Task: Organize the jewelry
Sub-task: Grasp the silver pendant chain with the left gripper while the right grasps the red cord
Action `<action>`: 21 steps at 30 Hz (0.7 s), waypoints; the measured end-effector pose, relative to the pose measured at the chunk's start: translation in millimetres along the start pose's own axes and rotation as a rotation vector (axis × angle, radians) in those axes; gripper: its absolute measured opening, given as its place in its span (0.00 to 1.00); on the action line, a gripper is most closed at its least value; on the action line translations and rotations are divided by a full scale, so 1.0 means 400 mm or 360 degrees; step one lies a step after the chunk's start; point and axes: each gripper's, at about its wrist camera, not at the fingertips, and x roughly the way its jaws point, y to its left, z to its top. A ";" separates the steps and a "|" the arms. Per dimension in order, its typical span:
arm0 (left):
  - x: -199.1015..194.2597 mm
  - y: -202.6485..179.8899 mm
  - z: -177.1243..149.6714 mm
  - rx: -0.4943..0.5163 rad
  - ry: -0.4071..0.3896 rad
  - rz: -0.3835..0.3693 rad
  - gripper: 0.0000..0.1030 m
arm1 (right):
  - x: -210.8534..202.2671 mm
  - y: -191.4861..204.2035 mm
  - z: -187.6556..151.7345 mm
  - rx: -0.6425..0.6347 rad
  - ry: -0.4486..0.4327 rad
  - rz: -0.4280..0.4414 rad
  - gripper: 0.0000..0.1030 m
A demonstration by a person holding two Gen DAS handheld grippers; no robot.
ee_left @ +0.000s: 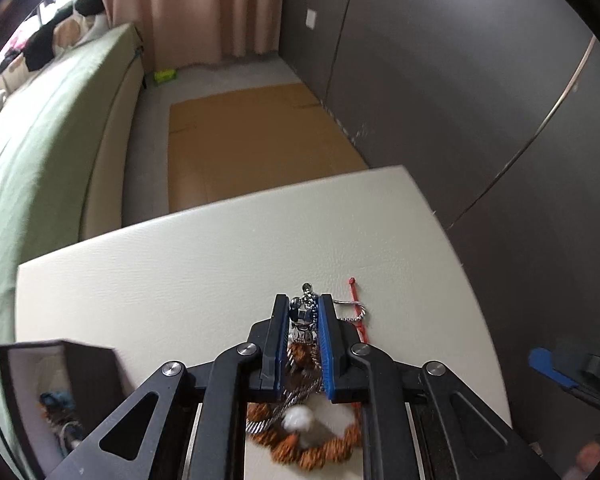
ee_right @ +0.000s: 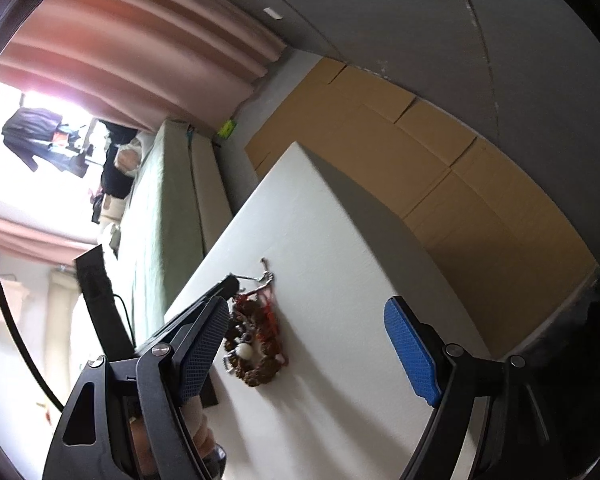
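Observation:
My left gripper [ee_left: 305, 316] is shut on a tangle of silver chain jewelry [ee_left: 303, 315] over the white table [ee_left: 180, 264]. Below it lies a brown bead bracelet [ee_left: 320, 446] with a white bead [ee_left: 299, 420] and a red cord [ee_left: 358, 312] beside it. The same pile [ee_right: 256, 332] shows in the right wrist view, with the left gripper's fingers [ee_right: 230, 282] on it. My right gripper [ee_right: 304, 344] is open and empty, held tilted above the table to the right of the pile. An open dark jewelry box [ee_left: 56, 392] holding several pieces stands at the table's left.
A green-covered bed [ee_left: 40, 152] runs along the left. Flat cardboard [ee_left: 252, 140] lies on the floor beyond the table. A dark wall [ee_left: 480, 100] stands on the right. The table's right edge [ee_right: 352, 204] is near.

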 end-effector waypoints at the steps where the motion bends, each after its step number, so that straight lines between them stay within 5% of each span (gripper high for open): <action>1: -0.017 0.003 -0.001 -0.0005 -0.0016 0.0000 0.14 | 0.001 0.006 -0.002 -0.0013 0.0003 0.0015 0.79; 5: -0.102 0.015 -0.002 -0.0014 -0.0108 0.0009 0.14 | 0.008 0.021 -0.007 -0.0037 0.0014 0.0056 0.78; 15: -0.265 0.046 -0.010 -0.0035 -0.0235 0.0050 0.14 | 0.093 0.061 -0.027 -0.0098 0.0118 0.0117 0.50; 21: -0.348 0.064 0.000 -0.0051 -0.0306 0.0091 0.14 | 0.178 0.081 -0.032 -0.0164 0.0189 0.0083 0.43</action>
